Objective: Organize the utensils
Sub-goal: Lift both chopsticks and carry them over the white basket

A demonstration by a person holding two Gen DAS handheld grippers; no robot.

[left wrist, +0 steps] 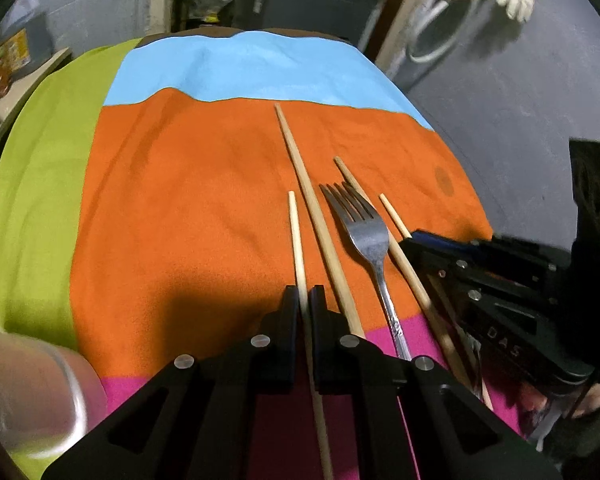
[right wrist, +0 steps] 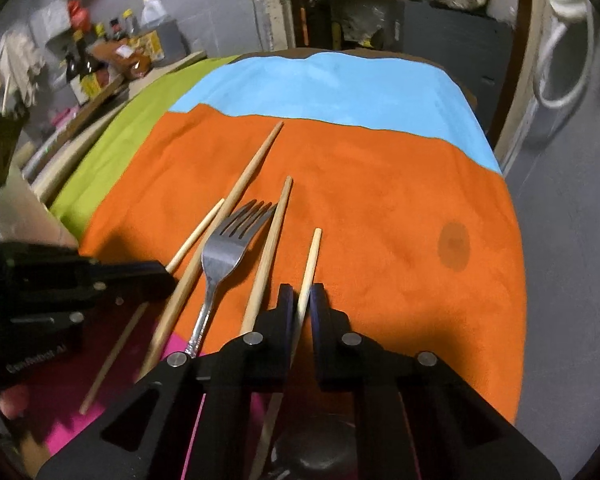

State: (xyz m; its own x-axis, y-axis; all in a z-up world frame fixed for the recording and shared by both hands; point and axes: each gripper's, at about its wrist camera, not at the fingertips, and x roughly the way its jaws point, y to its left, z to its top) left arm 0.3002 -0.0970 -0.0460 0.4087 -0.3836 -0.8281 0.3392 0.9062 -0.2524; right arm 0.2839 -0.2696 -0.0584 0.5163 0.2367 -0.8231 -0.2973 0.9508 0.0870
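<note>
Both grippers are clamped on chopsticks — the left gripper (left wrist: 304, 294) on the leftmost chopstick (left wrist: 296, 236), the right gripper (right wrist: 302, 294) on the rightmost chopstick (right wrist: 311, 260). Between them lie a fork (left wrist: 366, 236) and two longer chopsticks (left wrist: 312, 208) on the orange cloth (left wrist: 188, 200), near the table's near edge.

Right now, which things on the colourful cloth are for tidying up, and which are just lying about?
For the job:
- fork
- four wooden chopsticks; left tongs grip the leftmost chopstick, right tongs grip the rightmost chopstick

Just lying about:
- bottles on the side shelf
- glass
- hose
</note>
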